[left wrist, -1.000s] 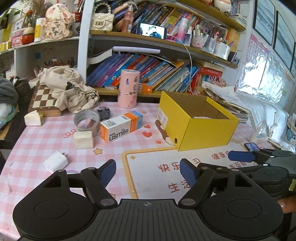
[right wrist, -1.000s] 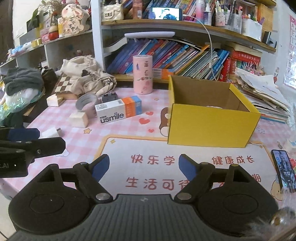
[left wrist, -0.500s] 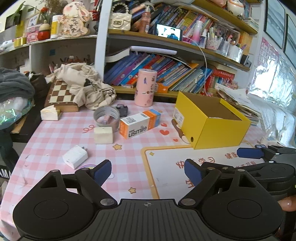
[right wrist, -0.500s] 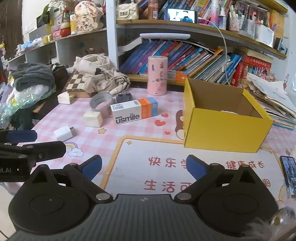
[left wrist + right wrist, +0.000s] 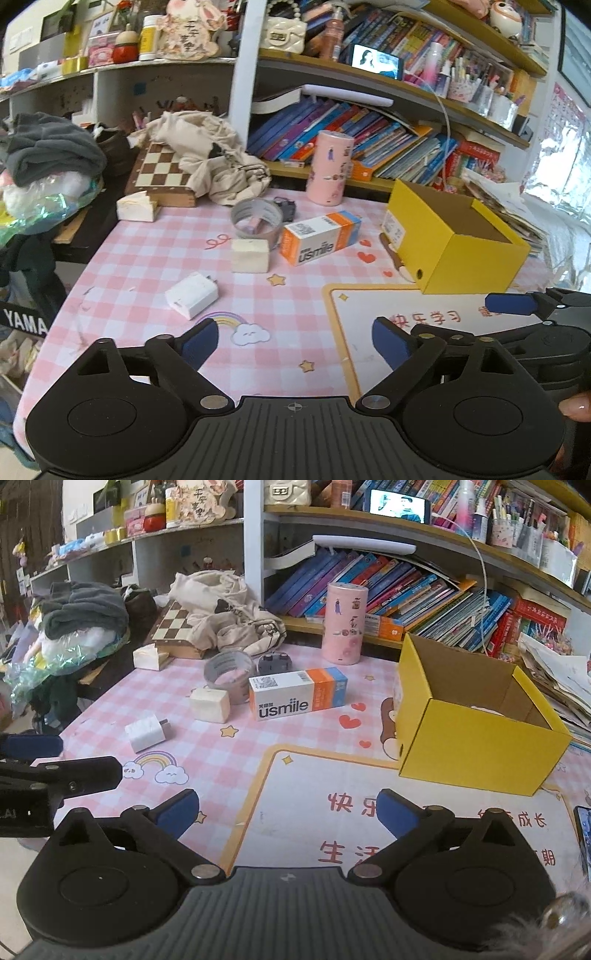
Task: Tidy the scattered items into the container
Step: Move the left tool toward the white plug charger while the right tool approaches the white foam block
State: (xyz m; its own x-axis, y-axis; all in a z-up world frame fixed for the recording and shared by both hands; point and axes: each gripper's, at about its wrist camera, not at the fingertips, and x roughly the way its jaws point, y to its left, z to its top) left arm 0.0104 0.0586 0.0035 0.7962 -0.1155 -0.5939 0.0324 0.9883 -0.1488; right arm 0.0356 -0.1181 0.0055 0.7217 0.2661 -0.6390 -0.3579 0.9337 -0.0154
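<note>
Both tongs wider than before — left tongs (image 5: 295, 341), right tongs (image 5: 288, 812) — nothing between.

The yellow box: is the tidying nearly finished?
No, barely begun. The yellow box shows only something pale inside. Both tongs, left and right, are opening and hold nothing. The usmile box, tape roll, white charger and foam block are left.
</note>
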